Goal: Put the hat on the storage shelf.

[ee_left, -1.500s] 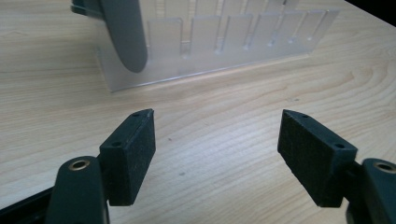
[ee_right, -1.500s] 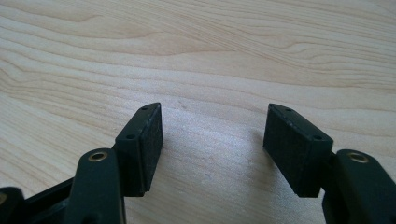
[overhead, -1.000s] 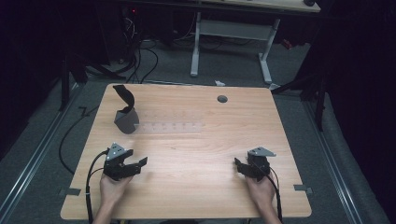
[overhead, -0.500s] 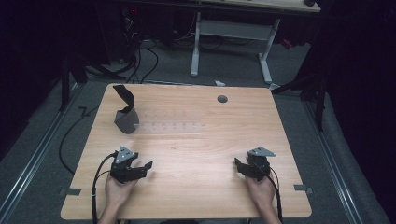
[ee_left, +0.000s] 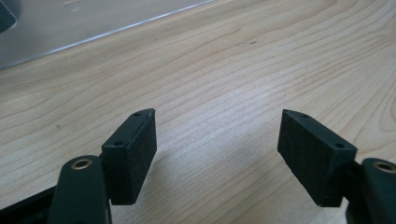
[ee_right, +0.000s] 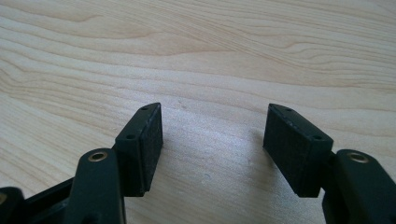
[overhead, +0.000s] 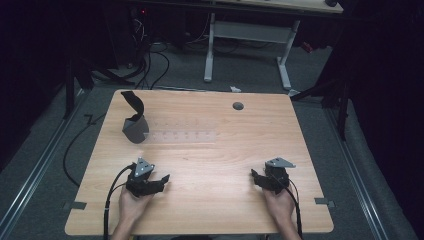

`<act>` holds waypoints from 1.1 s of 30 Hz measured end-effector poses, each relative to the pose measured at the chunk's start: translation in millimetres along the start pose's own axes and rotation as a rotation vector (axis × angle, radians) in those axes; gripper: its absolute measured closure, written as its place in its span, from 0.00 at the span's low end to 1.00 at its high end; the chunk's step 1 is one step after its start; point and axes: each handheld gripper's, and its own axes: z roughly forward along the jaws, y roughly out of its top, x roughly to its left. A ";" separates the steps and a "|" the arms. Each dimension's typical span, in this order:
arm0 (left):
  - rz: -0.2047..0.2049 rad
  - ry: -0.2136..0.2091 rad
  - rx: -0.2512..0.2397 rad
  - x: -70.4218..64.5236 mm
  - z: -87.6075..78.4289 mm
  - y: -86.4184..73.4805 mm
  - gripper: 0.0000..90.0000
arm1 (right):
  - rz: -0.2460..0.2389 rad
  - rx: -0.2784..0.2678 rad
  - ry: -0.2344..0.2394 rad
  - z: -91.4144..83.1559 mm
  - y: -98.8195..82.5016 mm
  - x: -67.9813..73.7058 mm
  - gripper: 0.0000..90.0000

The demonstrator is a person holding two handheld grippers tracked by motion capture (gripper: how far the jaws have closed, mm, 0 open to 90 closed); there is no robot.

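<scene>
High view: both tools sit low on the counter [overhead: 210, 155], left tool [overhead: 162, 181] and right tool [overhead: 256, 178] near the front edge. The grey holder [overhead: 135, 129] and clear strip [overhead: 182, 136] lie well beyond the left tool. Left gripper view: jaws wide apart over bare wood, strip [ee_left: 70, 23] at the far left. Right gripper view: jaws spread apart, nothing between them.

Bare table [overhead: 220, 165] wood between left gripper [overhead: 161, 181] and right gripper [overhead: 255, 177], passage free. Clear plastic sheet [overhead: 182, 136] lies flat beyond grippers. Grey holder [overhead: 135, 129] with black strap [overhead: 134, 102] stands at sheet's left end, sole upright obstacle.
</scene>
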 end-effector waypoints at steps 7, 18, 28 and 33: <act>0.006 0.014 0.028 -1.6 2.1 0.6 0.32 | 0.000 0.000 0.000 0.0 0.0 0.0 0.42; 0.016 0.042 0.073 -4.2 5.2 0.7 0.29 | 0.000 0.000 0.000 0.0 -0.1 0.0 0.42; 0.015 0.043 0.073 -4.3 5.1 0.7 0.29 | 0.001 0.000 0.000 0.0 -0.1 0.1 0.42; 0.014 0.042 0.073 -4.2 5.1 0.7 0.29 | 0.001 0.000 0.000 0.0 0.0 0.1 0.42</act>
